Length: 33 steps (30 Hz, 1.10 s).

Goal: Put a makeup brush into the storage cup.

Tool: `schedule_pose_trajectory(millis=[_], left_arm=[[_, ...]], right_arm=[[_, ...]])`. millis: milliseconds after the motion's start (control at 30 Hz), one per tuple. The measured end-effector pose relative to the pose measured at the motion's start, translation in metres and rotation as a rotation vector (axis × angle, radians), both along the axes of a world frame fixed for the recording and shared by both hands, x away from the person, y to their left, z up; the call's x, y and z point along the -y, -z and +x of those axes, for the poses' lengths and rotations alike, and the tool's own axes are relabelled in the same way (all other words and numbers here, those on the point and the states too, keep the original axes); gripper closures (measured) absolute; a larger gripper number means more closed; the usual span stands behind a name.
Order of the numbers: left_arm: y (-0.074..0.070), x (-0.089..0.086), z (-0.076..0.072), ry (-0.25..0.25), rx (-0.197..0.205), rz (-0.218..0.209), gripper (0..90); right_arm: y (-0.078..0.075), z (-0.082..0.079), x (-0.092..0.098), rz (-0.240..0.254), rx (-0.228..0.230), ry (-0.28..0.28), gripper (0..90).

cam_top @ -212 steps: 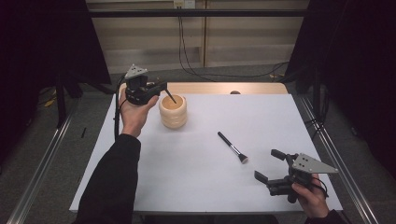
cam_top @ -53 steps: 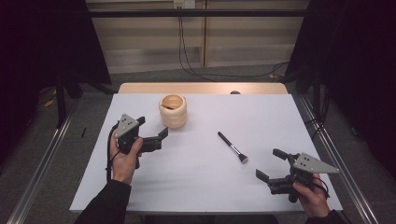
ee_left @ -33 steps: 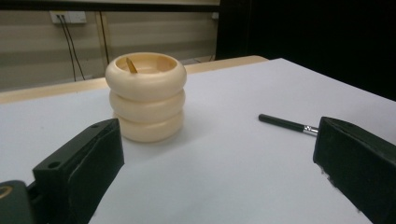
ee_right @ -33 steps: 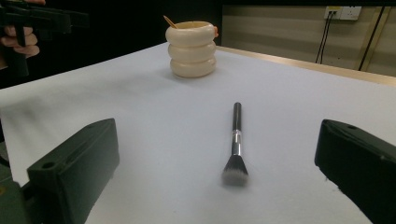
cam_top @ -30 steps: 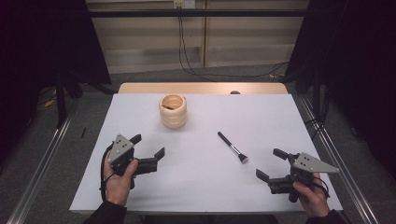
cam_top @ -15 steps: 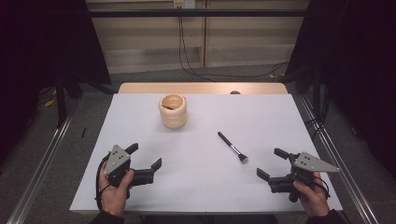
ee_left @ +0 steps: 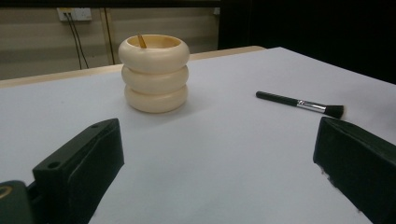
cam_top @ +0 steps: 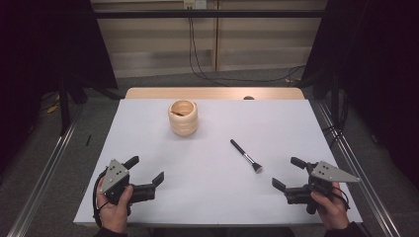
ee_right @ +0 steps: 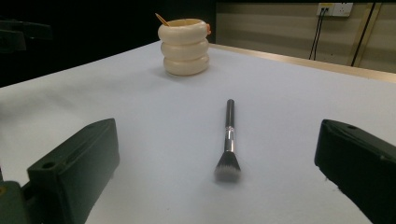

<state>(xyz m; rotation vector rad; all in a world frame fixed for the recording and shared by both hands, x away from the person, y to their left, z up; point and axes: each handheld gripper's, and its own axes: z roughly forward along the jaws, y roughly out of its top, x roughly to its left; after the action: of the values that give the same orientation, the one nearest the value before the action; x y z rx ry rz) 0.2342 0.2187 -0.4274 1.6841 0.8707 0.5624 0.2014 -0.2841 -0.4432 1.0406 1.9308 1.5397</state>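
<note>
The makeup brush (cam_top: 246,156) lies flat on the white tabletop (cam_top: 212,197), just beyond the right gripper (cam_top: 288,174), whose fingers spread wide, empty. The left gripper (cam_top: 146,170), near-left, is likewise spread, well apart from it.

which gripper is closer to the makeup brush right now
Right. The right gripper sits just past the bristle end of the makeup brush, jaws open toward it. The left gripper rests at the table's opposite near corner, well away.

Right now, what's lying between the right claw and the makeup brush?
Nothing: bare white table separates the open right claw from the makeup brush, seen in the right gripper view.
</note>
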Motion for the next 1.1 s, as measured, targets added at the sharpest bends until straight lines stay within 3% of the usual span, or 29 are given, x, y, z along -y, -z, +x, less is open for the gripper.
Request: schedule_pose_trajectory(millis=[233,467,900,1100], left_arm=[[0.0,0.0,-0.001,0.018,-0.004,-0.005,1.6],[-0.001,0.004,-0.004,0.04,0.0,-0.016,1.8],[-0.001,0.004,-0.004,0.027,0.001,-0.044,1.6],[-0.001,0.004,-0.004,0.028,-0.002,-0.039,1.6]], right_arm=[[-0.001,0.002,0.001,-0.021,0.01,0.01,0.0],[-0.003,0.0,-0.003,-0.068,0.062,-0.002,0.0],[-0.011,0.008,-0.004,-0.029,0.05,0.004,0.0],[-0.016,0.022,-0.006,-0.06,0.051,0.028,0.6]])
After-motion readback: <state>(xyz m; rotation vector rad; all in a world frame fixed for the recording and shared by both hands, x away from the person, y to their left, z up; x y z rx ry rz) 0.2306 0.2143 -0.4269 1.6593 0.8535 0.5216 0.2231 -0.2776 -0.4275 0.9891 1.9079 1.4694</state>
